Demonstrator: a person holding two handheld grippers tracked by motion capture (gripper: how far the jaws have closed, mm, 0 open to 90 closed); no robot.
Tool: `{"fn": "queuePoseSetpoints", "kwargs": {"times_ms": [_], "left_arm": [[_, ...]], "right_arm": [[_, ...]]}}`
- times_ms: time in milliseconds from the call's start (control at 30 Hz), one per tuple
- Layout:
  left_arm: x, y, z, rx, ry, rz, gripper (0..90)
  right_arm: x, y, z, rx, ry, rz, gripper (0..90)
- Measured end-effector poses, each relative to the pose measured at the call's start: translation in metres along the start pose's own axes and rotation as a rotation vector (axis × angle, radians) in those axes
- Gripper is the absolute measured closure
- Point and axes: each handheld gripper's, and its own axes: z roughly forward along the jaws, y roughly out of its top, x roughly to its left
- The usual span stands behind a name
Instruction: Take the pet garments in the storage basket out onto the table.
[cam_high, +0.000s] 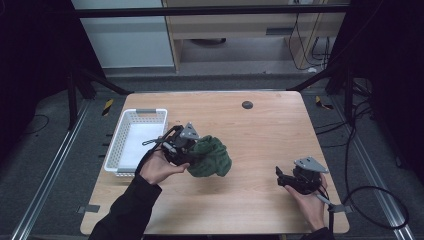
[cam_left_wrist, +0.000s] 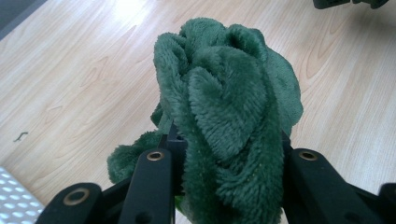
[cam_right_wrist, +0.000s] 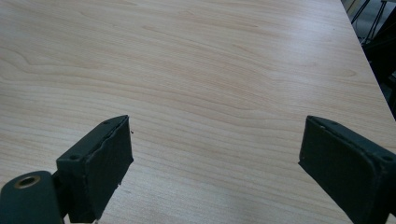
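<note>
Gripping a bunched green towel (cam_high: 210, 157) near table (cam_high: 260, 135) centre, the left gripper (cam_high: 192, 150) is clenching its jaws; the white basket (cam_high: 131, 120) sits at nine o'clock. Right gripper (cam_high: 281, 177) idles, jaws released. Trailing folds may be snagging the basket rim.

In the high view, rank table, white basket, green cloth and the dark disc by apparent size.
1. table
2. white basket
3. green cloth, bunched in the left gripper
4. dark disc

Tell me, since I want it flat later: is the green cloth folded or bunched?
Bunched: the green cloth is a crumpled wad clamped in the left gripper.
</note>
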Motion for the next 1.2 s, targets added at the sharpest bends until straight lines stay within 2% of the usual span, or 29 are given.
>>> {"fn": "queuePoseSetpoints", "kwargs": {"times_ms": [567,1000,1200], "left_arm": [[-0.007,-0.002,0.028,0.066,-0.060,0.047,64.3],[-0.005,-0.007,0.049,0.108,-0.058,0.039,64.3],[-0.006,-0.009,0.057,0.115,-0.077,0.044,64.2]], "right_arm": [[-0.001,0.000,0.000,0.002,0.000,-0.002,9.2],[-0.001,0.000,0.001,0.006,0.000,-0.006,9.2],[0.000,0.000,0.001,0.008,0.001,-0.005,9.1]]}}
